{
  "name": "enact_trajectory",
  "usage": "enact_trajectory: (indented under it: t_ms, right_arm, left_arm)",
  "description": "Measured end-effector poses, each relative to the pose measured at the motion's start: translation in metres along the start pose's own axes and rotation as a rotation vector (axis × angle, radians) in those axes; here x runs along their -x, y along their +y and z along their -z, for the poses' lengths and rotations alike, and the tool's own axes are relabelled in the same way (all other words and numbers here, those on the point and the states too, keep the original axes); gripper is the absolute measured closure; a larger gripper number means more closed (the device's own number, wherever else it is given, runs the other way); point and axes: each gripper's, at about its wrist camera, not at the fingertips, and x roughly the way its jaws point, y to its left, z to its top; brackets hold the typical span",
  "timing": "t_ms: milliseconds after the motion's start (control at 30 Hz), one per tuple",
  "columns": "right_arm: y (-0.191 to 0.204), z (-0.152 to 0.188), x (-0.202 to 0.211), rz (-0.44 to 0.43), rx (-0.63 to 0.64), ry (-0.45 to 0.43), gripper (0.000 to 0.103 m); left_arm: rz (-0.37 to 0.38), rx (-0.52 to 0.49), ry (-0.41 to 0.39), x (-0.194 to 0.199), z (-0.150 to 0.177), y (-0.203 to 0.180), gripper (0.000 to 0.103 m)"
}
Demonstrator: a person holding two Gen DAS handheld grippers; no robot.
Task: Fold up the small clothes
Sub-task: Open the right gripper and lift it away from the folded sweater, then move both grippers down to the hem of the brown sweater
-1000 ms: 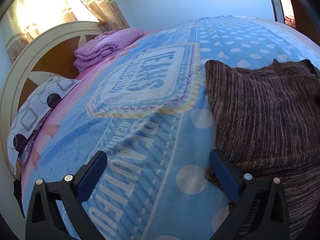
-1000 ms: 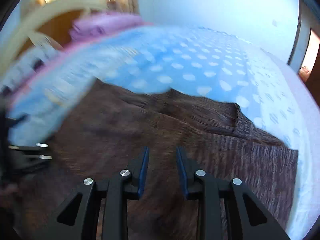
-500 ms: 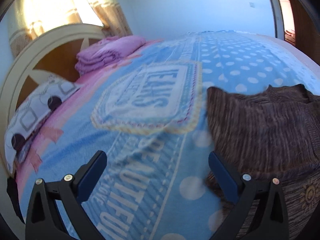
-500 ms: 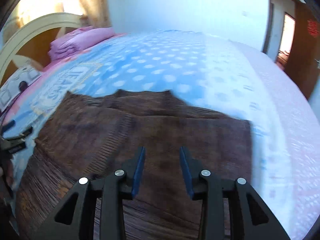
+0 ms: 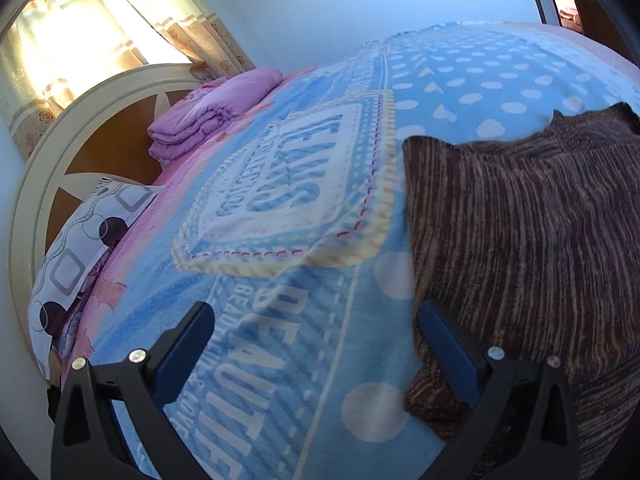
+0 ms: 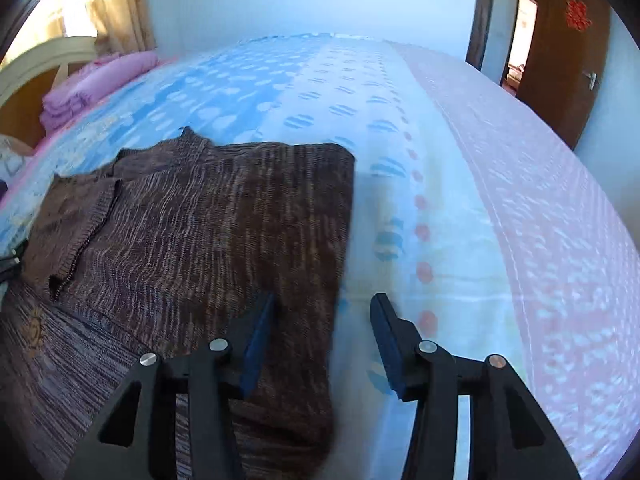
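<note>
My left claw is spread wide above the blue blanket, its right finger just at the near left edge of the brown sweater — whether it touches the knit I cannot tell. Nothing sits between the fingers but blanket lettering.

My right claw is parted too, though less widely. It straddles the sweater's right edge: the left finger is over the brown knit, the right finger over the pale part of the blanket. It pinches nothing that I can see.

The sweater lies flat on the bed, spread from near me toward the far side, with a collar or folded flap bunched at its far left. Far left on the bed, by the cream headboard, sits a stack of folded pink bedding — a patterned pillow lies nearer, along the left side. A brown door stands open at far right.
</note>
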Motion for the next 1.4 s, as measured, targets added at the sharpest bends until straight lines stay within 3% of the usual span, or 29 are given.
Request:
enact_trajectory:
  t_ms: [67,200,400,600,900,1400]
  right_arm:
    - [0.000,0.003,0.002,-0.011,-0.007,-0.011,0.052]
    - [-0.003,0.013,0.029,-0.094,-0.093,-0.009,0.051]
    - [0.011,0.054,0.063,-0.151,-0.061,0.044,0.051]
    - [0.017,0.093,0.080,-0.161,-0.073,0.066,0.051]
    - [0.029,0.135,0.110,-0.144,-0.048,0.060,0.051]
    - [0.039,0.180,0.141,-0.142,-0.055,0.067,0.051]
  left_arm:
    - [0.011,0.001,0.001,0.000,0.000,0.000,0.000]
    - [0.122,0.082,0.014,0.021,0.007,0.027,0.000]
    - [0.176,0.006,-0.007,0.068,0.050,0.039,0.000]
    - [0.268,0.008,0.023,0.099,0.089,0.048,0.000]
    - [0.295,-0.039,0.039,0.123,0.134,0.042,0.000]
    - [0.362,-0.050,0.063,0.143,0.158,0.044,0.005]
